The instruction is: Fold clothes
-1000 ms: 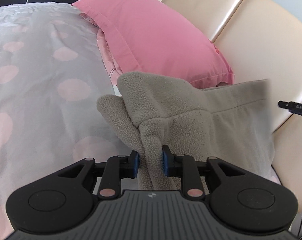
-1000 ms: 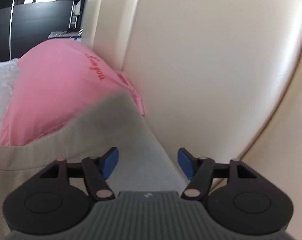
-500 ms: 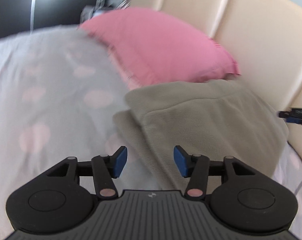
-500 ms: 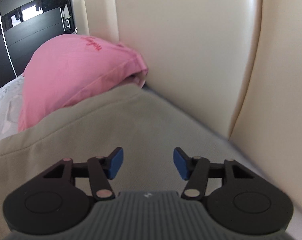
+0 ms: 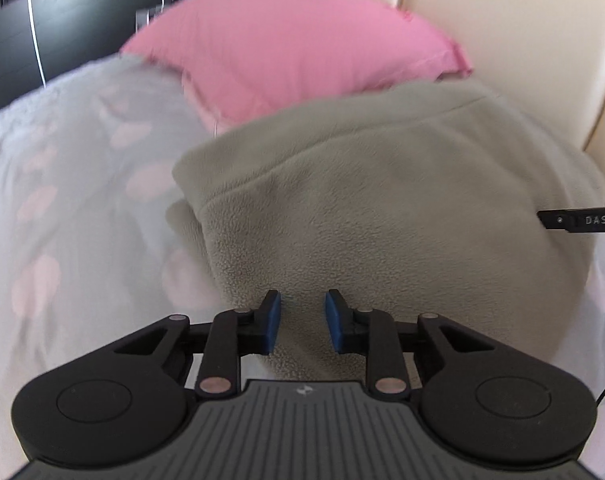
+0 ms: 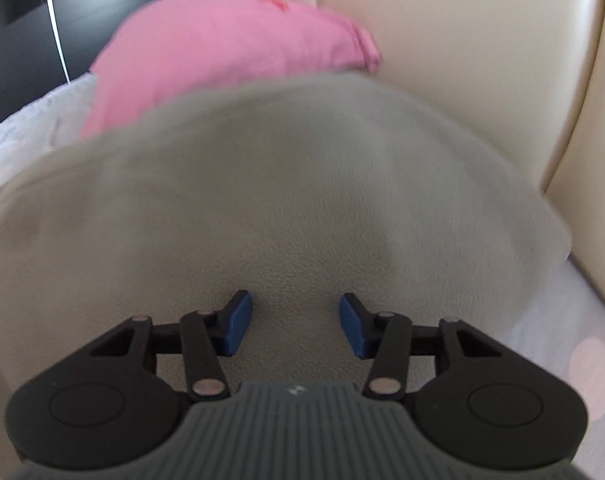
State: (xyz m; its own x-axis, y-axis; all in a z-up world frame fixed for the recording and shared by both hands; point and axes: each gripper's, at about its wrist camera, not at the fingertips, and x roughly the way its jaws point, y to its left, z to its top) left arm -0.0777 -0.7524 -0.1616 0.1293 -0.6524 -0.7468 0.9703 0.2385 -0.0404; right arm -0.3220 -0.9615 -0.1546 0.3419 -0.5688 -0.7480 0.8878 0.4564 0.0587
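Observation:
A grey-beige fleece garment (image 5: pixel 382 200) lies folded in a flat stack on the bed, its far edge against the pink pillow. My left gripper (image 5: pixel 300 322) is open and empty, low over the garment's near edge. My right gripper (image 6: pixel 294 326) is open wider and empty, just above the fleece (image 6: pixel 282 200). The right gripper's black finger tip (image 5: pixel 578 220) shows at the right edge of the left wrist view.
A pink pillow (image 5: pixel 302 44) leans on the cream padded headboard (image 5: pixel 522 40) behind the garment. The bedspread (image 5: pixel 70 200) is white with pink dots. Dark furniture (image 6: pixel 18 28) stands at the far left.
My left gripper let go of the fleece and opened. The garment dropped flat onto the bed. Both grippers have pulled back and now hover low over it.

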